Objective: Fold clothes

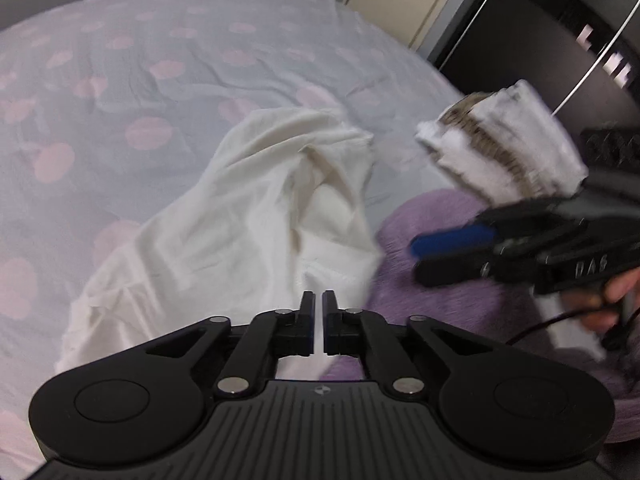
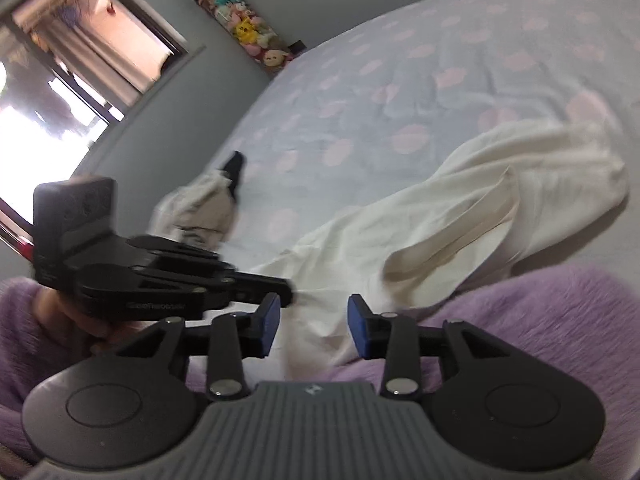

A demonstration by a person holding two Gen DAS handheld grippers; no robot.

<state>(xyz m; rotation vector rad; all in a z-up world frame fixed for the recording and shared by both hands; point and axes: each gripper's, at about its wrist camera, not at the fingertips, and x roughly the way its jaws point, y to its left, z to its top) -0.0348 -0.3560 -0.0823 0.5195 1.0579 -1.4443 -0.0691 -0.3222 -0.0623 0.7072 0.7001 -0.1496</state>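
A crumpled white garment (image 1: 248, 216) lies on the bed and runs toward me; in the right wrist view the same white garment (image 2: 460, 216) stretches from the middle to the right. My left gripper (image 1: 318, 300) is shut just above its near edge, with only a thin slit between the fingers and no cloth seen in them. From the right wrist view, the left gripper (image 2: 286, 292) hovers at the garment's left edge. My right gripper (image 2: 314, 318) is open, its blue pads (image 2: 270, 318) wide apart over the near end of the garment. It also shows as the right gripper (image 1: 416, 258) over purple fabric.
The bed sheet (image 1: 160, 80) is grey with pink spots. Fuzzy purple fabric (image 2: 540, 312) covers the near side. A second crumpled grey-white cloth (image 2: 196, 212) lies at the left. A white and brown bundle (image 1: 500, 140) appears blurred above the right gripper. A dark cabinet (image 1: 540, 40) stands by the bed.
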